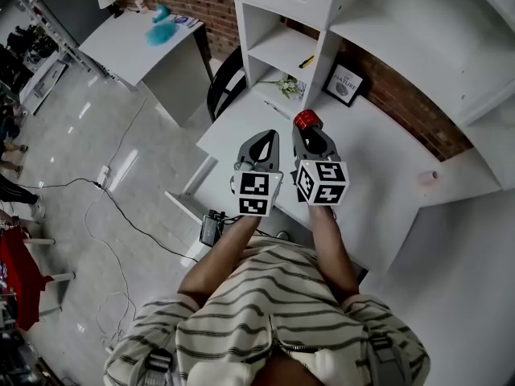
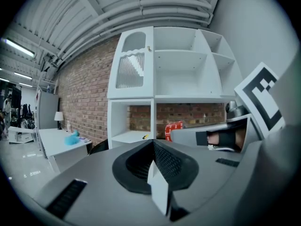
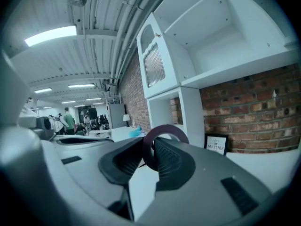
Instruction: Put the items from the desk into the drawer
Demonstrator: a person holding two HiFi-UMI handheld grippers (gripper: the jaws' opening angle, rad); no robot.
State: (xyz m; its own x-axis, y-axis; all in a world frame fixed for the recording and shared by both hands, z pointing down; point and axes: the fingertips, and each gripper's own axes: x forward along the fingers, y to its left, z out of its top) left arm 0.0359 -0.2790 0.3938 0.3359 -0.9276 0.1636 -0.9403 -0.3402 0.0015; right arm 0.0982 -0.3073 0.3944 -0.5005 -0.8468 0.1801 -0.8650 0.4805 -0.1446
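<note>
Both grippers are held side by side above the white table (image 1: pixel 378 175), pointing toward the shelf unit (image 1: pixel 278 22) against the brick wall. Left gripper (image 1: pixel 264 139): in its own view the fingers (image 2: pixel 169 161) meet along a single seam with nothing between them, so I log it as closed and empty. Right gripper (image 1: pixel 310 131): its fingers (image 3: pixel 171 161) are clamped on a red ring-shaped roll (image 1: pixel 306 120). In the right gripper view the roll (image 3: pixel 165 127) stands on edge between the pads, with its upper arc rising above the fingertips. From the left gripper view the same roll (image 2: pixel 174 127) shows as a red patch at the tip of the neighbouring gripper. The roll is off the table, carried in the air just in front of the lower shelf opening. Other items on or near the table: a framed print (image 1: pixel 344 85) leaning against the bricks, a small greenish object (image 1: pixel 290 87) beside the shelf post, a yellow item (image 1: pixel 306 61) on the lower shelf, and a small pink object (image 1: pixel 426 177) near the table's right end. No view shows me the drawer clearly.
</note>
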